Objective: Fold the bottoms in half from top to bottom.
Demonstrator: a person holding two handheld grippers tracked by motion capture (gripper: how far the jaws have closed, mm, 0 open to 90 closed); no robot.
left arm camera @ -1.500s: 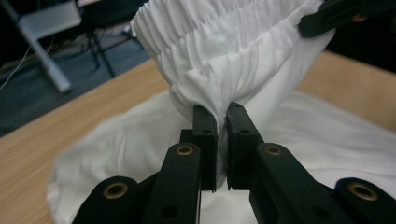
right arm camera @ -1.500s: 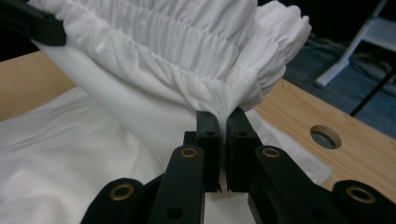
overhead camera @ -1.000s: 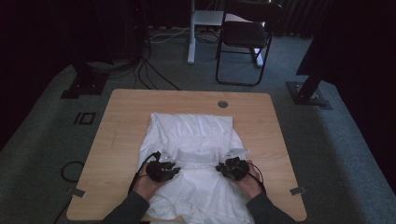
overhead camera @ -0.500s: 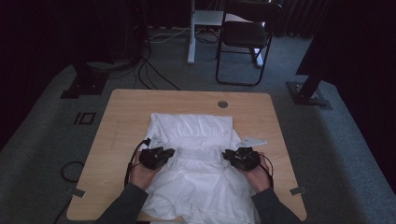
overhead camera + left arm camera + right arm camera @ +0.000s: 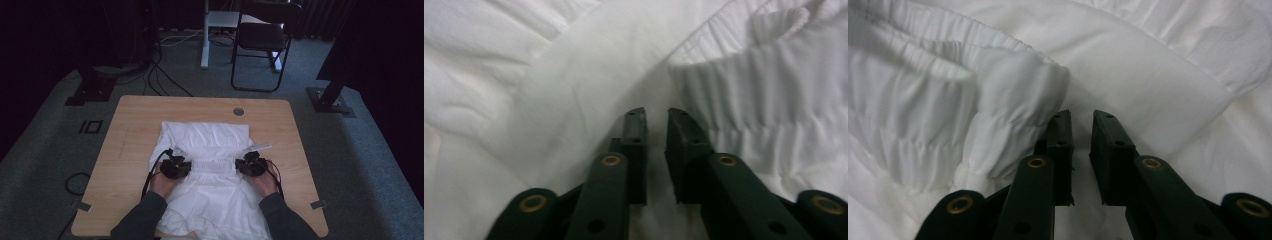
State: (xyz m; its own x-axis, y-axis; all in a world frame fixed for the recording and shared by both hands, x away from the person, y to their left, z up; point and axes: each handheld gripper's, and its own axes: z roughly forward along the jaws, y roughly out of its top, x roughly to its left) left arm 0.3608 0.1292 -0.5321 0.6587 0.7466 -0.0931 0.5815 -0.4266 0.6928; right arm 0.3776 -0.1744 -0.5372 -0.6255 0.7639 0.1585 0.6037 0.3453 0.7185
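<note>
Grey carpet surrounds a wooden table (image 5: pixel 130 130) in the middle of the high view, and on it lies a white garment (image 5: pixel 207 140), spread from the table's centre down to the bottom edge. A gathered elastic band (image 5: pixel 212 164) crosses it at mid-height. At the band's left end sits the left gripper (image 5: pixel 656 120); its jaws have just been opening a little and stand slightly apart, a narrow gap between them showing only cloth beneath. At the right end the right gripper (image 5: pixel 1082 122) likewise has jaws narrowly parted, pinching nothing, with a bunched fold (image 5: pixel 1018 95) just left of them. A chair (image 5: pixel 262 37) stands at the upper centre.
</note>
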